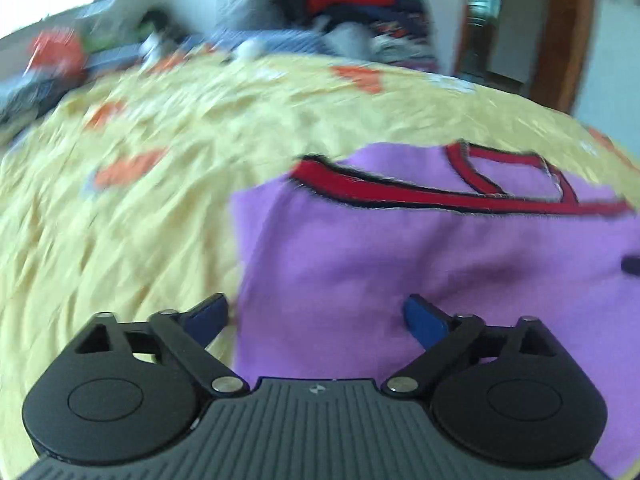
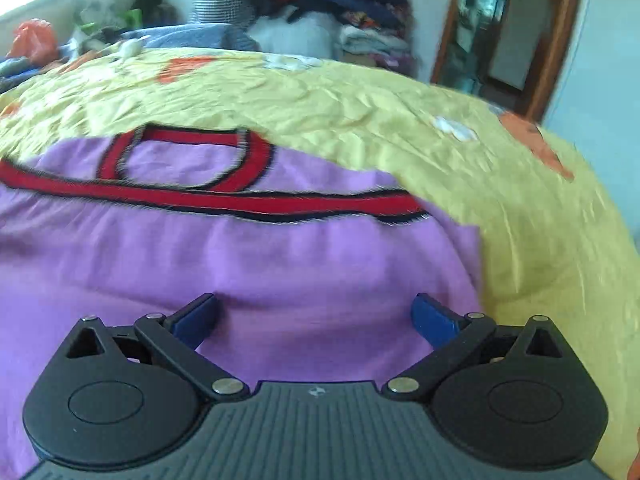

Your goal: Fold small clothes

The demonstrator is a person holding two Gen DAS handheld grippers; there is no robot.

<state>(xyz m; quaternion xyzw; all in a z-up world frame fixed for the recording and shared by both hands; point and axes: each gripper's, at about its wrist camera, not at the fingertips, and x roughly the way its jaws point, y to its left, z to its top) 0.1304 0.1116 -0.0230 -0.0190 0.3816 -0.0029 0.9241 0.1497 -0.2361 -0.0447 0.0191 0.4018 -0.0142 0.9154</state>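
My left tongs (image 1: 316, 316) stand wide open and empty over the shirt's (image 1: 420, 264) left edge, which runs up the middle of that frame; the cloth fills the lower right. My right tongs (image 2: 314, 316) are spread just as wide, holding nothing, with the shirt filling the lower left and its right edge toward mid-right. It lies flat on the yellow bedspread (image 2: 360, 112), red-trimmed neck (image 2: 192, 160) away from me, long axis crosswise. Each hand sits nearest its own side edge.

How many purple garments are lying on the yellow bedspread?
1. A purple garment with red trim lies flat on the yellow bedspread, right ahead of both open grippers. Others may be hidden in the clothes pile behind.
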